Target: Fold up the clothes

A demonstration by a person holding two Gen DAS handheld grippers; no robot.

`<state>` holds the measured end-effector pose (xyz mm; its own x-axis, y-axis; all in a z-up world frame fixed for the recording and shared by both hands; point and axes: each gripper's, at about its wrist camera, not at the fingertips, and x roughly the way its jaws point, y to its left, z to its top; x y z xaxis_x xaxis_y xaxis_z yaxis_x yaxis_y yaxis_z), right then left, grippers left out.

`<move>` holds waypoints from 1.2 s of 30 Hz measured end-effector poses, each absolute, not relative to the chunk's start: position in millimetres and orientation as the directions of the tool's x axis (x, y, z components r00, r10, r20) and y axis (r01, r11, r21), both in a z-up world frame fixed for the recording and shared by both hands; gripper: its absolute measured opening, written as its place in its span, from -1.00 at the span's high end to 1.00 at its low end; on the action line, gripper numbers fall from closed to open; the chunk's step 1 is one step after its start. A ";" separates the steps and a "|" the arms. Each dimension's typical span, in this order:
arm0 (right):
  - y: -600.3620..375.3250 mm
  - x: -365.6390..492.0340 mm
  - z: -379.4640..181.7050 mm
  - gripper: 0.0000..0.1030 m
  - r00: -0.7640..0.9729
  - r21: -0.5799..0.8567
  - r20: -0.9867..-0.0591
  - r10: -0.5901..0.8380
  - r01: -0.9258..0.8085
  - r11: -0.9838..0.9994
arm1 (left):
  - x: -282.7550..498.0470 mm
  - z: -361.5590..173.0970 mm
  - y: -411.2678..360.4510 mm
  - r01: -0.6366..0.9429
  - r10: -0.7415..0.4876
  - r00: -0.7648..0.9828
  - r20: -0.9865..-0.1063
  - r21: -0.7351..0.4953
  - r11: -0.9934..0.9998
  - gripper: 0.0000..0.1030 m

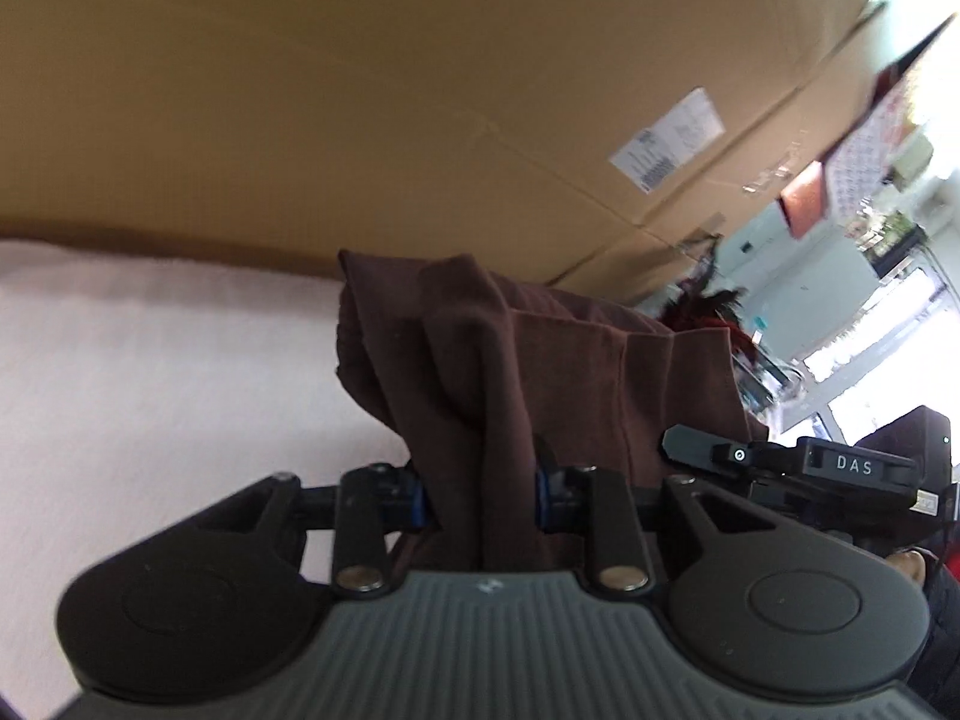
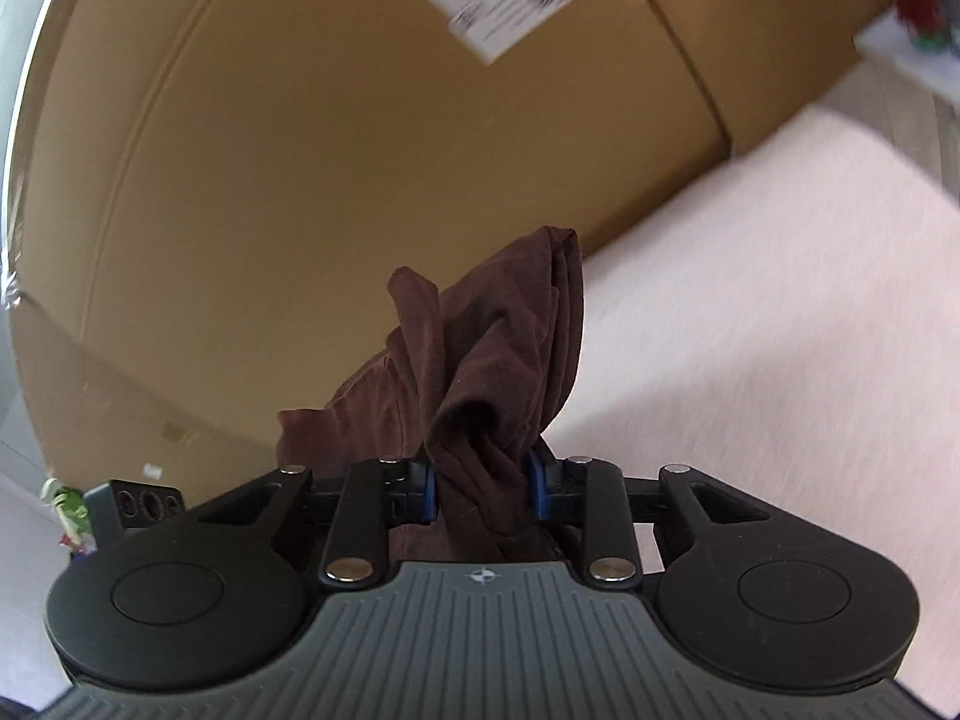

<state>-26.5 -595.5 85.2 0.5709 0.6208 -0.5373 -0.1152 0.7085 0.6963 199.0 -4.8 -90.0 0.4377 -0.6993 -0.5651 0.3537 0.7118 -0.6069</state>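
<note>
A dark brown garment (image 1: 492, 360) is bunched between the blue pads of my left gripper (image 1: 480, 495), which is shut on it. Its folds rise ahead of the fingers and spread to the right. In the right wrist view the same brown garment (image 2: 498, 360) stands up in a crumpled peak, and my right gripper (image 2: 483, 489) is shut on it too. The cloth is lifted above a pale pink surface (image 1: 150, 360). The other gripper (image 1: 810, 468), marked DAS, shows at the right of the left wrist view. Most of the garment is hidden below both grippers.
Large cardboard boxes (image 2: 300, 180) with white shipping labels (image 1: 666, 141) stand close behind the pale pink surface (image 2: 780, 300). A bright window and cluttered shelves (image 1: 870, 240) lie far right. A small flower bunch (image 2: 66, 510) sits at the left edge.
</note>
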 end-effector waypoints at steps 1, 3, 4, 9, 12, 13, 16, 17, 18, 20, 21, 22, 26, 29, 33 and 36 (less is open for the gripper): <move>-605.5 -7.9 80.8 0.42 0.569 0.699 -0.538 0.622 -0.111 0.706 | 210.2 -94.4 -17.7 0.340 -0.683 0.446 -0.578 -0.597 0.727 0.48; -618.9 26.5 68.9 0.42 0.556 0.697 -0.551 0.622 -0.102 0.709 | 231.1 -103.8 -42.7 0.318 -0.648 0.463 -0.605 -0.569 0.758 0.48; -624.0 43.0 62.5 0.42 0.546 0.692 -0.560 0.622 -0.104 0.714 | 240.4 -109.2 -52.8 0.308 -0.627 0.469 -0.621 -0.551 0.776 0.48; -644.3 112.1 21.9 0.42 0.476 0.693 -0.604 0.639 -0.082 0.716 | 273.3 -133.9 -85.5 0.225 -0.541 0.491 -0.683 -0.500 0.836 0.49; -652.2 135.3 -0.7 0.41 0.451 0.705 -0.607 0.655 -0.074 0.705 | 281.2 -142.4 -94.0 0.205 -0.520 0.503 -0.690 -0.490 0.848 0.35; -655.1 140.1 -6.7 0.40 0.447 0.713 -0.602 0.662 -0.073 0.698 | 282.3 -144.9 -93.8 0.192 -0.511 0.506 -0.695 -0.486 0.852 0.21; -659.8 146.2 -21.0 0.31 0.436 0.726 -0.594 0.676 -0.073 0.684 | 277.6 -147.2 -87.0 0.157 -0.482 0.516 -0.708 -0.475 0.866 -0.24; -662.0 145.0 -21.4 0.28 0.437 0.731 -0.589 0.680 -0.072 0.679 | 274.3 -146.9 -83.7 0.148 -0.473 0.520 -0.711 -0.471 0.870 -0.29; -664.3 143.5 -21.1 0.21 0.437 0.735 -0.585 0.683 -0.072 0.674 | 271.1 -146.6 -80.4 0.138 -0.465 0.523 -0.714 -0.467 0.873 -0.38; -670.1 137.6 -17.2 0.06 0.447 0.726 -0.588 0.674 -0.074 0.683 | 256.6 -141.6 -67.2 0.122 -0.437 0.536 -0.722 -0.446 0.887 -0.43; -673.8 132.5 -12.9 -0.05 0.459 0.710 -0.598 0.657 -0.077 0.700 | 249.0 -138.9 -60.4 0.115 -0.422 0.543 -0.726 -0.434 0.894 -0.43; -677.6 127.4 -8.6 -0.08 0.471 0.693 -0.608 0.640 -0.079 0.717 | 241.7 -134.7 -52.1 0.100 -0.410 0.548 -0.729 -0.429 0.898 -0.42; -689.1 96.6 23.1 0.11 0.578 0.598 -0.590 0.564 -0.157 0.786 | 235.5 -120.6 -50.9 0.125 -0.389 0.568 -0.725 -0.391 0.912 -0.12; -672.6 87.7 51.9 0.17 0.647 0.493 -0.521 0.557 -0.304 0.815 | 248.6 -117.9 -75.0 0.200 -0.385 0.577 -0.721 -0.332 0.922 -0.19; -630.7 105.7 58.5 0.17 0.663 0.372 -0.516 0.542 -0.397 0.839 | 266.0 -114.4 -107.0 0.296 -0.380 0.589 -0.713 -0.247 0.923 -0.22; -604.0 123.7 48.9 0.17 0.662 0.294 -0.552 0.506 -0.413 0.862 | 279.1 -111.8 -131.1 0.364 -0.378 0.597 -0.707 -0.180 0.914 -0.21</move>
